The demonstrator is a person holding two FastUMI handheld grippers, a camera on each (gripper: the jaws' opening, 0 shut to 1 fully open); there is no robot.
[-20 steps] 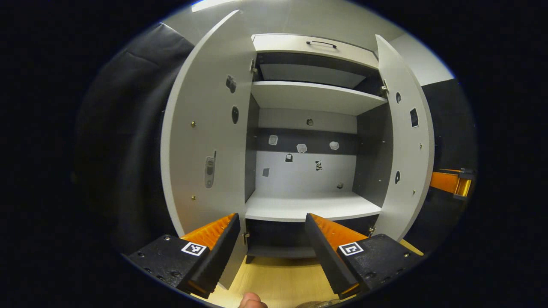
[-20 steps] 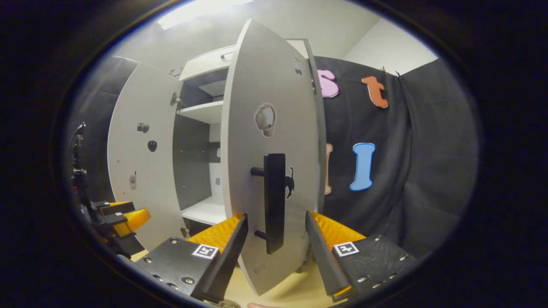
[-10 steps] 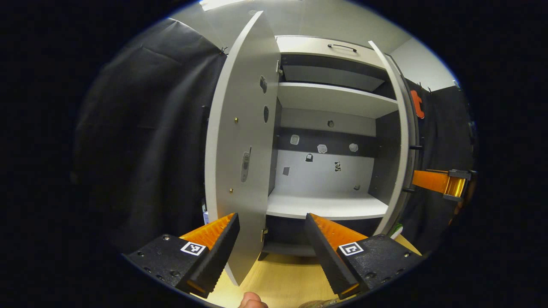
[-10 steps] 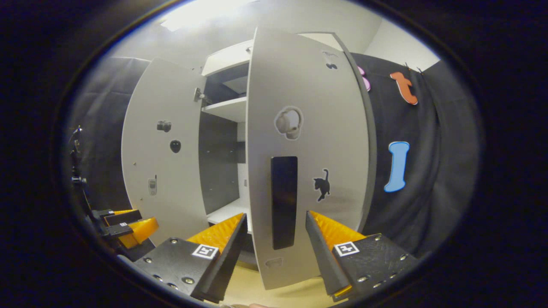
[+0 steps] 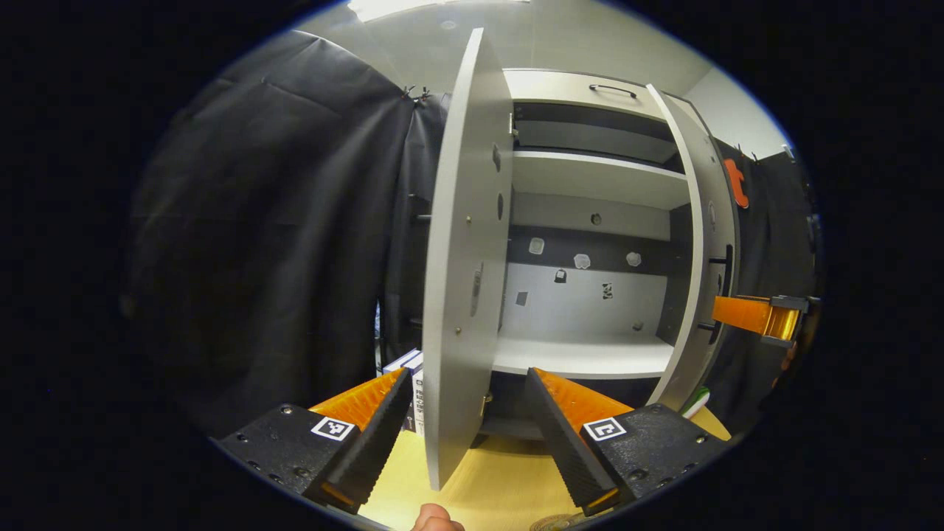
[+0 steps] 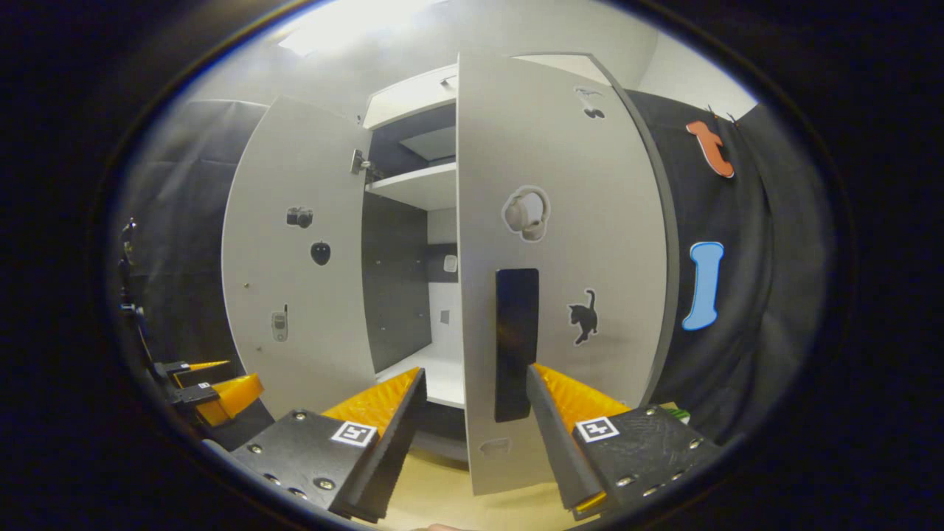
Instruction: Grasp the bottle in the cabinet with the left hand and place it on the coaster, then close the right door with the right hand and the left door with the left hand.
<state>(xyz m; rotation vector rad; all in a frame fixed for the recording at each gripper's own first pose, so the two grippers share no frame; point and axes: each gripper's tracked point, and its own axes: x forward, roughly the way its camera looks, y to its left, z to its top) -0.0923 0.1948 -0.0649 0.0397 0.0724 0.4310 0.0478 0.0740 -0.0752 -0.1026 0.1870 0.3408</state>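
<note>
We hold the right gripper spread, the right door at 12 o'clock, part-closed; its upright black handle stands between the fingers, contact unclear. The left gripper is spread too, the left door edge-on at 12. Both doors pale grey, stickered. Cabinet shelf bare.

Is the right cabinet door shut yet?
Not yet. In the right gripper view the right door stands partly swung in, and a gap beside its edge shows the shelf inside. The right gripper is open around its handle.
</note>
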